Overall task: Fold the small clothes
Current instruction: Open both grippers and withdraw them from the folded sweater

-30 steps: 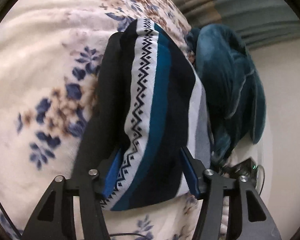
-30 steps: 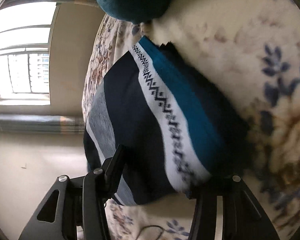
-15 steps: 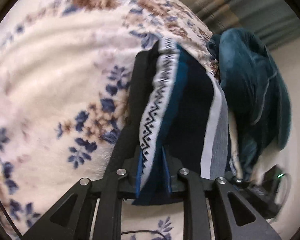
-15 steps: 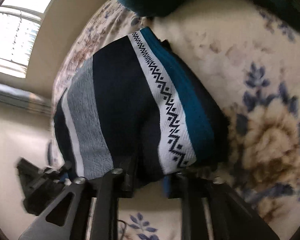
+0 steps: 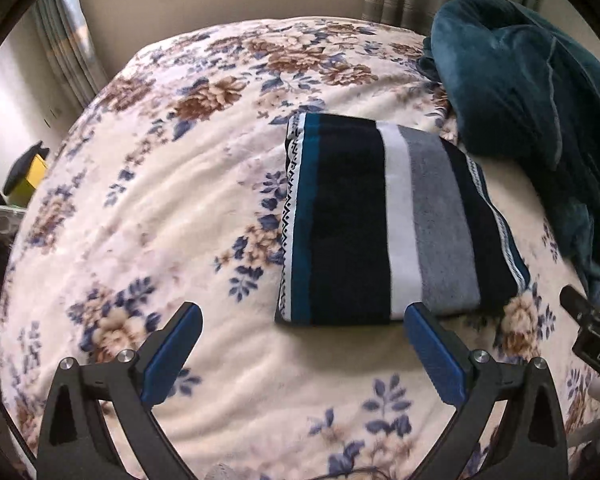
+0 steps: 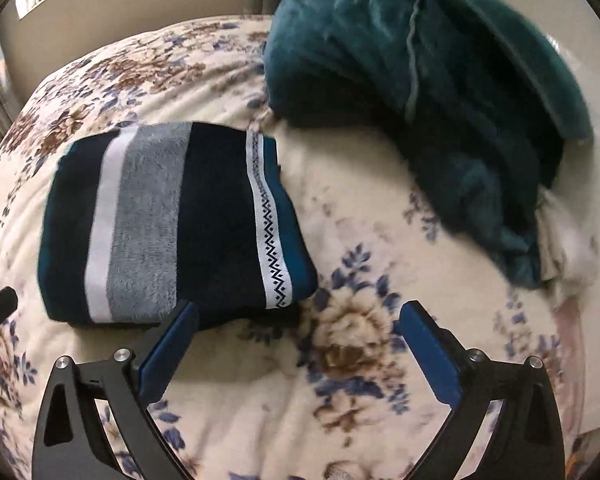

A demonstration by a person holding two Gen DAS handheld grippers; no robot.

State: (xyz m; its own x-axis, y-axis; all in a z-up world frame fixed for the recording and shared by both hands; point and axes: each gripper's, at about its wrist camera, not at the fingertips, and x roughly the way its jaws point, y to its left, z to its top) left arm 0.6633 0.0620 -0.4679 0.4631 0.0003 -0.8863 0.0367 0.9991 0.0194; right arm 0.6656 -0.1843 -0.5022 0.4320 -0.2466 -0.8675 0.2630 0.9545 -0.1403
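Between the spread fingers of the left gripper (image 5: 300,326) and the right gripper (image 6: 298,322), both gaping wide and gripping nothing, the floral blanket (image 5: 160,200) is showing; just beyond, the folded striped garment (image 5: 380,220) is lying flat beside a teal blanket heap (image 6: 420,80)

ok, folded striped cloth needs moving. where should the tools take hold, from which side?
Take the striped cloth by its near short edge, coming in low from the open front. It lies flat as a thick rectangular stack, that edge facing both open tools, left and right. The teal blanket crowds the far side.
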